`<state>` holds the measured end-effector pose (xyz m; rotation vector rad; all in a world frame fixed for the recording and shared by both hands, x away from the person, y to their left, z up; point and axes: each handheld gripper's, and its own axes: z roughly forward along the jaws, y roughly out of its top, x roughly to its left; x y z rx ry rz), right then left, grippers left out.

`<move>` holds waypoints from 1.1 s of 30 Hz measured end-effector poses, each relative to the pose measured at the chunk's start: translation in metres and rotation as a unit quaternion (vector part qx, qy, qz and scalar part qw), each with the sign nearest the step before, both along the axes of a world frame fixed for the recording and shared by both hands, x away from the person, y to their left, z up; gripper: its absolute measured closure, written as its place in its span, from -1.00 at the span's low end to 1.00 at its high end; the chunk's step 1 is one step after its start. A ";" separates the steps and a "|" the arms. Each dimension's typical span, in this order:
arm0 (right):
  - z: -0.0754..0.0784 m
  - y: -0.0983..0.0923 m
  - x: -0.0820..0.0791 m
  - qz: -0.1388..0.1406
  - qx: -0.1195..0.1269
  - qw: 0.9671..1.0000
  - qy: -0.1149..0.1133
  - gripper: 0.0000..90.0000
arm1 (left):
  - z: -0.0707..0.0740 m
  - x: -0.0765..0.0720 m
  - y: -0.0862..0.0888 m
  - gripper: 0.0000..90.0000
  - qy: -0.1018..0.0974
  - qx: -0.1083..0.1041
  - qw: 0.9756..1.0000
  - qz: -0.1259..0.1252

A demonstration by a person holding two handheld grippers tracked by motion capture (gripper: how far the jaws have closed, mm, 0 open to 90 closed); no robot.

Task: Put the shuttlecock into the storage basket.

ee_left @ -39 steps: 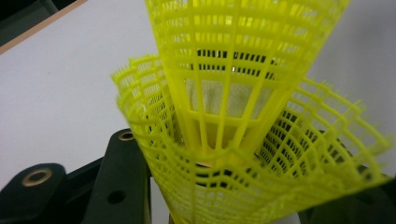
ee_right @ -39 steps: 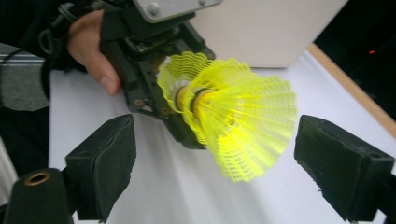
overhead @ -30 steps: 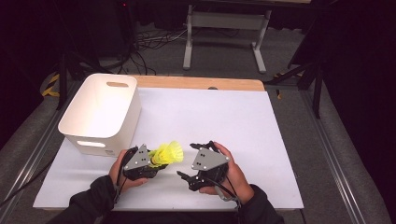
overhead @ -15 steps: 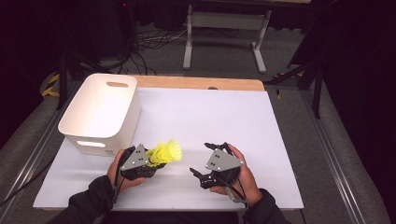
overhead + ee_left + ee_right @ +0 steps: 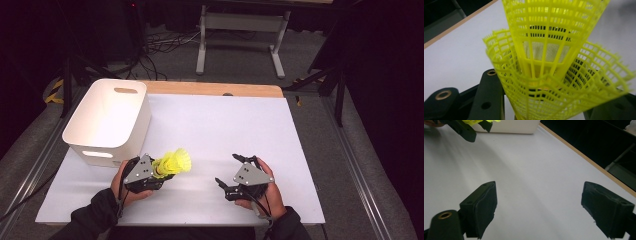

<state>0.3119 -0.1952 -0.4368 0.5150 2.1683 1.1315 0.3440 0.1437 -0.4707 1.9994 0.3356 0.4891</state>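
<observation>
Two yellow mesh shuttlecocks (image 5: pixel 175 162), one nested inside the other, are held just above the white table sheet near its front left. My left gripper (image 5: pixel 162 172) is shut on them. In the left gripper view the skirts (image 5: pixel 549 50) fan out between the black jaws, and one finger (image 5: pixel 489 97) presses the lower skirt's side. My right gripper (image 5: pixel 226 169) is to the right of them, low over the sheet and apart from the shuttlecocks. Its jaws stand wide open, with nothing between its fingers (image 5: pixel 482 205).
A white plastic bin (image 5: pixel 107 150) with handle slots stands at the left, just behind my left hand. The white sheet (image 5: pixel 225 125) covers a wooden table whose edge shows at the back. In the right gripper view the bin (image 5: pixel 509 127) lies beyond the left gripper (image 5: pixel 461 128).
My right gripper has drawn away to the right and dropped closer to the sheet, widening the gap to the shuttlecocks. The left gripper and the shuttlecocks have stayed put.
</observation>
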 end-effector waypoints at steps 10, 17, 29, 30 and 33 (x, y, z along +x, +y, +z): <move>-0.011 -0.012 -0.003 -0.023 -0.001 1.000 -0.009 -0.69 | 0.005 -0.003 0.007 0.21 -0.006 -0.006 1.000 0.001; -0.018 -0.014 -0.003 -0.025 -0.007 1.000 -0.005 -0.69 | 0.008 -0.006 0.012 0.21 -0.011 -0.012 1.000 0.002; -0.024 -0.005 -0.003 -0.012 -0.004 1.000 0.005 -0.69 | 0.017 -0.009 0.021 0.21 -0.016 -0.028 0.999 0.007; -0.024 -0.005 -0.003 -0.011 -0.004 1.000 0.005 -0.69 | 0.018 -0.009 0.022 0.21 -0.020 -0.028 0.999 0.008; -0.025 -0.004 -0.003 -0.011 -0.004 1.000 0.006 -0.69 | 0.021 -0.009 0.024 0.21 -0.021 -0.037 0.999 0.009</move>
